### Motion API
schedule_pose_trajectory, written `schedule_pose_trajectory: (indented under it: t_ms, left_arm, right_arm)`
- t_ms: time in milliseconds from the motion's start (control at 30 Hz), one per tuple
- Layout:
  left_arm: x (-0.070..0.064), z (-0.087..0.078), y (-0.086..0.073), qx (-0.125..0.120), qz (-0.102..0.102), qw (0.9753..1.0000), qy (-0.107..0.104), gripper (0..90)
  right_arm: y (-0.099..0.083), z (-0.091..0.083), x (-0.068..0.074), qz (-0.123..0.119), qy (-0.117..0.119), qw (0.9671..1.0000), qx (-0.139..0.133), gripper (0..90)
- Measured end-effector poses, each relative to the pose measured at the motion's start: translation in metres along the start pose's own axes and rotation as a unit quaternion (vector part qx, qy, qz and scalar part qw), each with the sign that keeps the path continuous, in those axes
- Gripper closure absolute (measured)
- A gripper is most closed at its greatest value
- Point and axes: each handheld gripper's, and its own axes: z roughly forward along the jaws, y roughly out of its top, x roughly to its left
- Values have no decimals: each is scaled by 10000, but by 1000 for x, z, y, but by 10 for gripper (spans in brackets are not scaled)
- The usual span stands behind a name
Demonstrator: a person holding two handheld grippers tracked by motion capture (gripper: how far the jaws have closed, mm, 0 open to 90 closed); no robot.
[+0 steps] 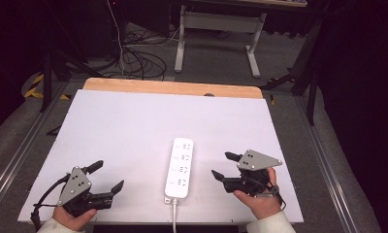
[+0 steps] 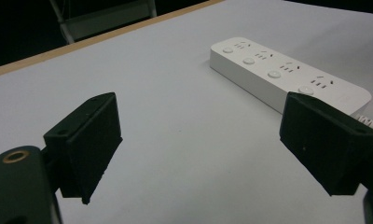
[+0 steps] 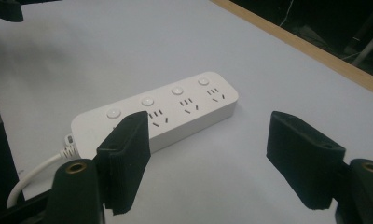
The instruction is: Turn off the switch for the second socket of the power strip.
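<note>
Holding both grippers spread and empty, I flank the power strip point(image 1: 179, 167): left gripper point(image 1: 106, 176) well apart, right gripper point(image 1: 225, 165) nearer. The strip lies mid-table, long axis running away from me, cord toward me.

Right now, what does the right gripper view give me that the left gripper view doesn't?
Right gripper view: the white cable leaving the power strip's near end, and the strip's full length. Left gripper view: a grey table frame beyond the wooden edge; its right jaw covers the strip's near end. Both: open jaws, four sockets with round buttons, the white table surface.
</note>
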Motion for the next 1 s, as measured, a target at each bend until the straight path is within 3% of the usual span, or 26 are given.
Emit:
schedule_pose_trajectory:
  t_ms: [400,1000]
  left_arm:
    - [0,-1,0,10,-23,10000,-12,133]
    - [1,-1,0,2,-41,10000,-42,140]
  right_arm:
    - [31,28,14,-293,334,9990,106,315]
    - [64,65,26,-441,649,9967,191,332]
